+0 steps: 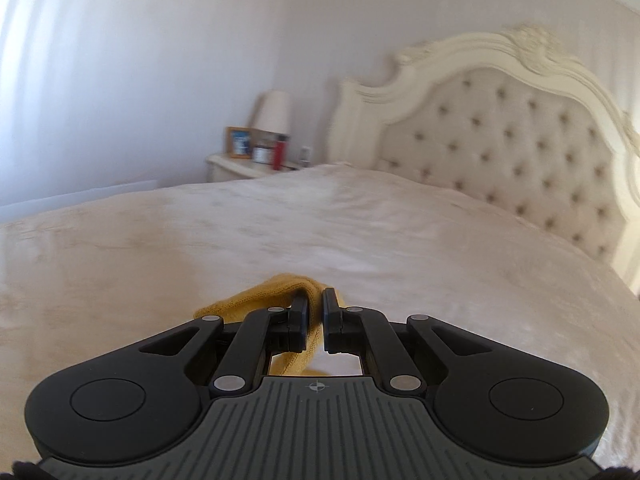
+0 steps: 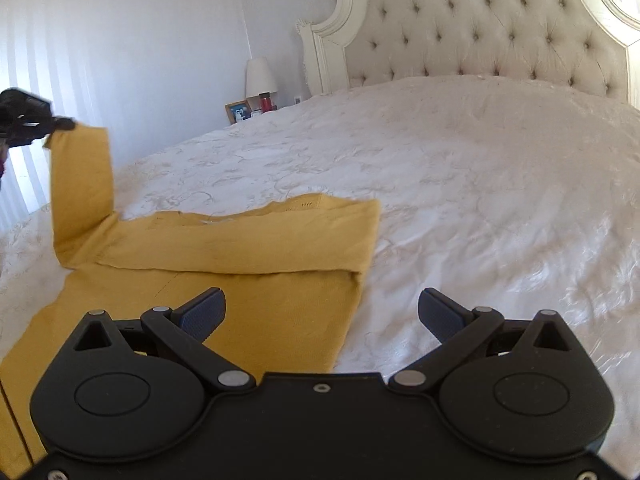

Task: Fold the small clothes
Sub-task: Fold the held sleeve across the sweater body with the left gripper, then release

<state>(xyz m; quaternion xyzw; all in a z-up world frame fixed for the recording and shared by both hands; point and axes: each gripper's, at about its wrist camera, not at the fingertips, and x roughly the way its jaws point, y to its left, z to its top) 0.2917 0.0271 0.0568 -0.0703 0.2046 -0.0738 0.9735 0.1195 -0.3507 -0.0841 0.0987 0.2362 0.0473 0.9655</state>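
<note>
Near the left edge of the bed (image 2: 460, 168), a yellow sweater (image 2: 224, 280) lies flat on the white bedspread, with one sleeve already folded across the body as a band running toward the right edge. The other sleeve (image 2: 82, 184) rises from the shoulder, nearly upright, to the left tool (image 2: 60, 123).

The left tool (image 1: 315, 312) has its jaws nearly shut, and the yellow knit of the sleeve end (image 1: 280, 292) is pinched between them; the cloth drapes over the left pad and hangs down behind the jaws. The right tool (image 2: 322, 310) stands wide open and holds nothing. Its left finger (image 2: 204, 312) hovers over the lower body of the sweater; its right finger (image 2: 440, 314) is over bare bedspread, just past the sweater's right edge.

The governing relation: the held sleeve's long axis runs upward from the left shoulder, and the folded band lies across the sweater toward the right edge of the bed. The likely next move lays the raised sleeve over that band. The left tool has the sleeve, so it does the work; the right tool is near enough to steady the body.
</note>
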